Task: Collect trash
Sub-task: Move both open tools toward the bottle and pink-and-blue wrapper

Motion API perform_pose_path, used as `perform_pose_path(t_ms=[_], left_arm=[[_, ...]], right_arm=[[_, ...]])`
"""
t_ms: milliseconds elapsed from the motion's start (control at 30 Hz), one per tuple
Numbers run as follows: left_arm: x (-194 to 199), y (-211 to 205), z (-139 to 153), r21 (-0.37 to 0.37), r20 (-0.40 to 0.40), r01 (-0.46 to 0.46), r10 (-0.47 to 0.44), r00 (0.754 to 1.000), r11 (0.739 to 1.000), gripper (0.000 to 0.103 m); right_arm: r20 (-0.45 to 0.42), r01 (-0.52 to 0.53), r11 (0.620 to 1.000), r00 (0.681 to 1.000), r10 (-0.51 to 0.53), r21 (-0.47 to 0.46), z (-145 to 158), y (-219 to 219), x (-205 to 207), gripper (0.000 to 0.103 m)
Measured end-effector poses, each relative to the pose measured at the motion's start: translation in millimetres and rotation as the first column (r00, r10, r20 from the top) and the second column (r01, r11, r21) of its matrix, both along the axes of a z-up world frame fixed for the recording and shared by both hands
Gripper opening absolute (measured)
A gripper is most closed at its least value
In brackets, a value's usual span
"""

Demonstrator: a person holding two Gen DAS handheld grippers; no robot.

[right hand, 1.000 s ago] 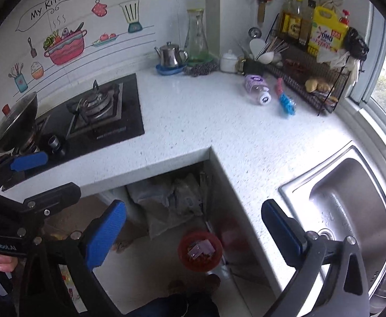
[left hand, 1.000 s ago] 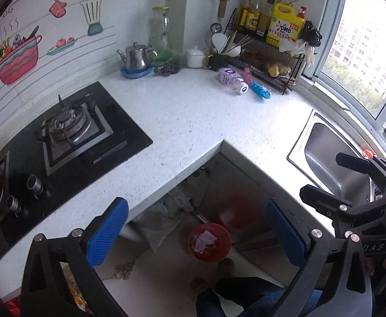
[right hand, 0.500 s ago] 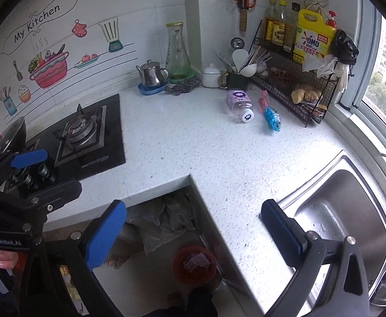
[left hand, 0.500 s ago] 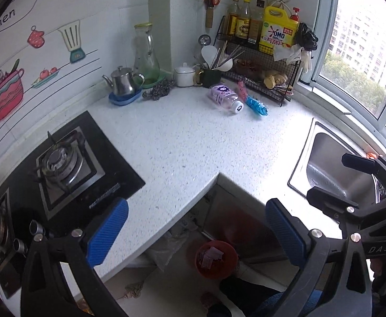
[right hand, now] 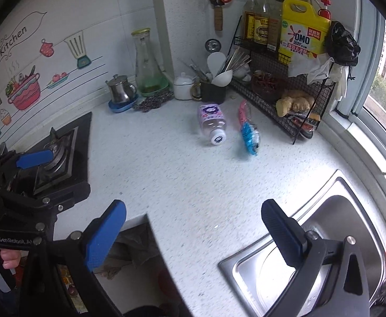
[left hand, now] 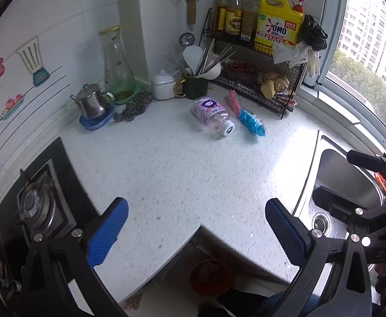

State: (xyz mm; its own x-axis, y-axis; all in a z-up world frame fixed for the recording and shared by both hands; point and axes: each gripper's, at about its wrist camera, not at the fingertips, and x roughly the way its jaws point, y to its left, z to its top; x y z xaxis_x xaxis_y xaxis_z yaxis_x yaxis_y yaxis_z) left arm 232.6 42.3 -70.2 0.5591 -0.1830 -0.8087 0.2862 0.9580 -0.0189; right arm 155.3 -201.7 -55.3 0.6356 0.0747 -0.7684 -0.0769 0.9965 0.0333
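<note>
A clear plastic bottle [left hand: 212, 115] [right hand: 212, 122] with a purple label and white cap lies on its side at the back of the white counter. Just to its right lies a crumpled blue and pink wrapper [left hand: 247, 117] [right hand: 248, 129]. On the floor below the counter's inner corner stands a red bin [left hand: 211, 277] with scraps in it. My left gripper [left hand: 197, 233] is open and empty above the counter's front edge. Beside the sink, my right gripper [right hand: 193, 236] hangs open and empty too. Both stand well short of the bottle and wrapper.
A gas hob [left hand: 38, 208] fills the left of the counter and a steel sink [right hand: 311, 259] the right. At the back stand a wire rack [right hand: 285, 100] with bottles and ginger, a utensil cup [left hand: 195, 85], a white pot, a carafe and a small kettle [left hand: 91, 104].
Both grippers have risen and moved forward over the counter toward the back corner. The bottle and wrapper look larger and nearer; the red bin has slid to the bottom of view.
</note>
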Motion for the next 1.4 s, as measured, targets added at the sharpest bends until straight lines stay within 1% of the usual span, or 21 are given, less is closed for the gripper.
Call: perform_pose_path(t_ms=[167, 267, 400, 600, 767, 1000, 1267, 1400], left_arm=[[31.5, -17.8, -0.2, 0.002, -0.014, 0.009, -0.009, 1.000, 1.000, 0.103], [53.6, -28.8, -1.0, 0.014, -0.023, 0.017, -0.017, 1.000, 1.000, 0.103], [88.9, -41.8, -2.7, -0.001, -0.041, 0.021, -0.021, 0.999, 1.000, 0.103], [136.5, -66.2, -12.1, 0.006, -0.072, 0.049, -0.048, 0.996, 0.999, 0.103], [176.5, -82.2, -30.2, 0.004, -0.116, 0.041, -0.041, 0.992, 0.999, 0.103], [224.9, -86.7, -63.5, 0.000, -0.187, 0.000, 0.000, 0.982, 1.000, 0.103], [266.6, -98.6, -112.8, 0.011, -0.274, -0.030, 0.032, 0.961, 0.999, 0.103], [277.7, -102.2, -127.5, 0.013, -0.297, -0.035, 0.037, 0.954, 0.999, 0.103]], right_arm=[[-0.003, 0.008, 1.000, 1.000, -0.008, -0.017, 2.7, -25.2, 29.8, 0.102], [-0.012, 0.024, 1.000, 1.000, -0.024, -0.012, 1.7, -37.9, 48.4, 0.102], [-0.023, 0.044, 0.999, 0.999, -0.044, 0.000, 0.1, -52.0, 74.5, 0.102], [-0.051, 0.079, 0.997, 0.996, -0.078, 0.022, -9.2, -65.9, 114.8, 0.102], [-0.095, 0.084, 0.996, 0.992, -0.082, 0.021, -26.4, -75.0, 152.9, 0.102], [-0.150, 0.080, 0.997, 0.986, -0.078, 0.006, -55.1, -88.3, 203.4, 0.102], [-0.227, 0.072, 0.997, 0.971, -0.071, -0.007, -100.1, -102.2, 246.5, 0.102], [-0.270, 0.067, 0.998, 0.961, -0.064, 0.004, -121.4, -106.5, 260.3, 0.102]])
